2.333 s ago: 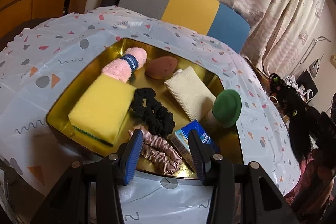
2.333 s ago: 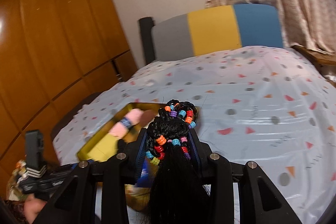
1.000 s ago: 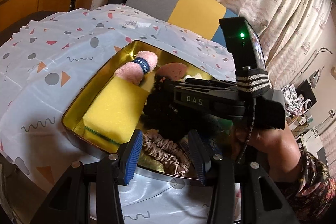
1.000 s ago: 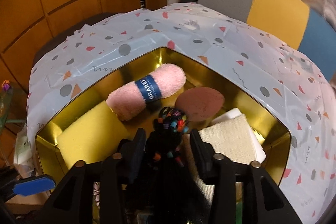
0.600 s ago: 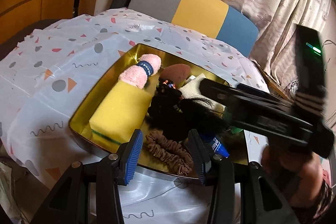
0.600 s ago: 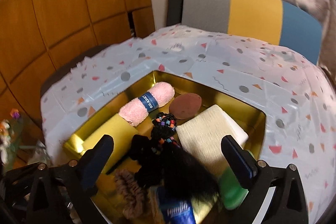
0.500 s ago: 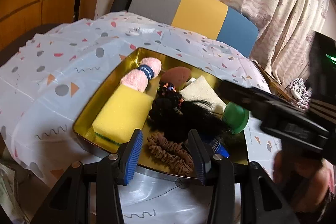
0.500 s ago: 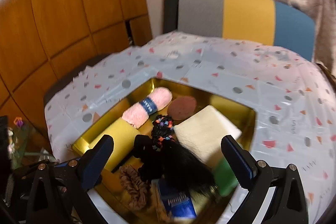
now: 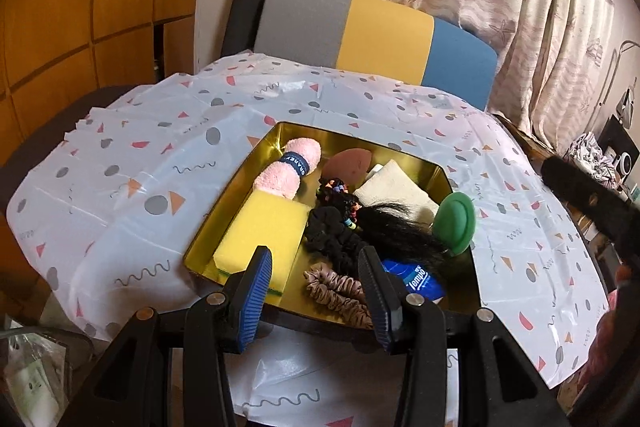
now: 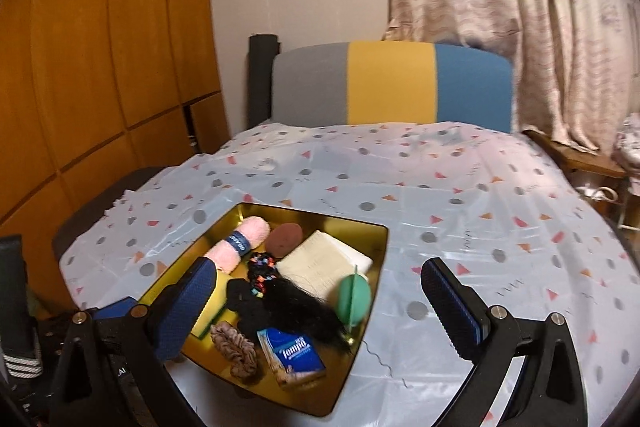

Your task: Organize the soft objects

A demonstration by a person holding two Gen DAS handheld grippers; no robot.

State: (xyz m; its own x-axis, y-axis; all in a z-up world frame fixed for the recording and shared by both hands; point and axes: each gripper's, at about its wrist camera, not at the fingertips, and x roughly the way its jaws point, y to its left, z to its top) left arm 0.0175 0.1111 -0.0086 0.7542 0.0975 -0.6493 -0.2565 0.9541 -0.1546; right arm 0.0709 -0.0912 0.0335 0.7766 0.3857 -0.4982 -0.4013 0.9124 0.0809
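Observation:
A gold tray (image 9: 240,183) sits on the patterned tablecloth (image 9: 140,167). In it lie a pink towel roll (image 9: 292,169), a yellow sponge (image 9: 260,235), a brown puff (image 9: 346,165), a cream cloth (image 9: 394,189), a black scrunchie (image 9: 328,231), a pink satin scrunchie (image 9: 336,291), a blue tissue pack (image 9: 416,279) and a green round pad (image 9: 456,221). The black beaded hair piece (image 9: 384,227) rests across the middle. My left gripper (image 9: 314,259) hovers at the tray's near edge, open and empty. My right gripper (image 10: 316,269) stands wide open above the tray (image 10: 376,267), clear of the hair piece (image 10: 292,299).
A chair with a grey, yellow and blue back (image 9: 376,35) stands behind the table. Wooden panels (image 9: 80,7) line the left wall, and a curtain (image 9: 520,7) hangs at the right. Cluttered shelves sit at the far right. A blurred dark tool part (image 9: 592,199) crosses the right edge.
The right gripper let go of the beaded hair piece in the tray, opened wide and drew back and up. The left gripper rose a little.

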